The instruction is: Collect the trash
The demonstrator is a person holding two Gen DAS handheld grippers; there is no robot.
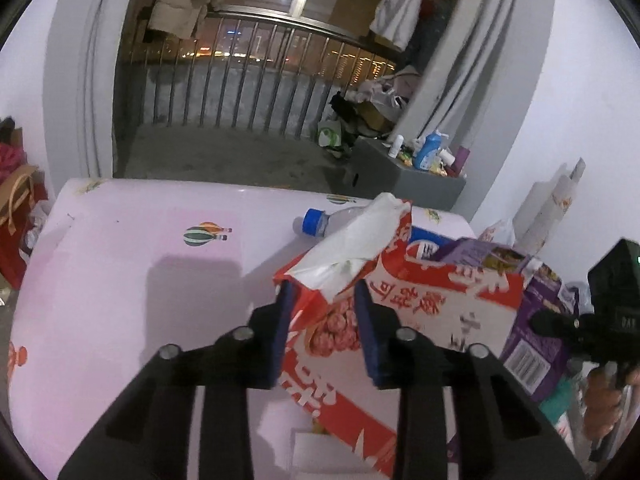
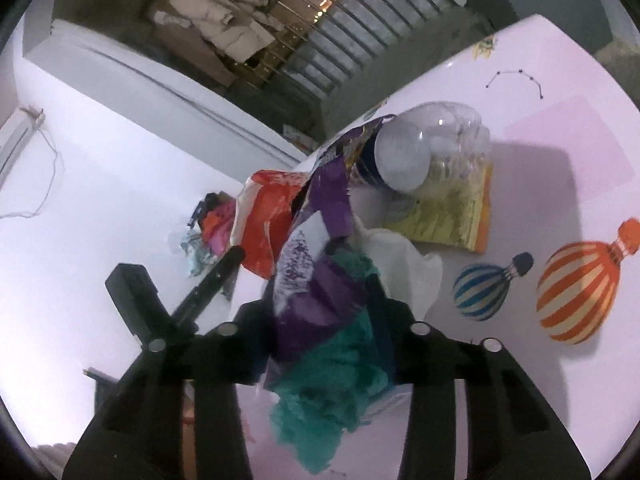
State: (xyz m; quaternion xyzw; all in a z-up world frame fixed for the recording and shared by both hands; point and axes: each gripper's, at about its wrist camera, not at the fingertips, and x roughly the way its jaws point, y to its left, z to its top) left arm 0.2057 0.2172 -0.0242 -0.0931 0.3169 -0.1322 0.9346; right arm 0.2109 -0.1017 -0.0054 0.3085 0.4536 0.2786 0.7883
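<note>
Trash sits heaped on pink surface: left gripper jaws clamp red snack bag, right gripper jaws grip purple wrapper w/ teal scrap; pickup step, next needs lift + bin.

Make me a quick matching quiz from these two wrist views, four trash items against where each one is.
Things:
1. red snack bag
2. purple wrapper
3. clear bottle
4. yellow packet

Places:
A. flat on the pink table, under the bottle's end
B. between the left tongs
C. lying on its side past the pile
D. between the right tongs

Pairs: 1-B, 2-D, 3-C, 4-A
</note>
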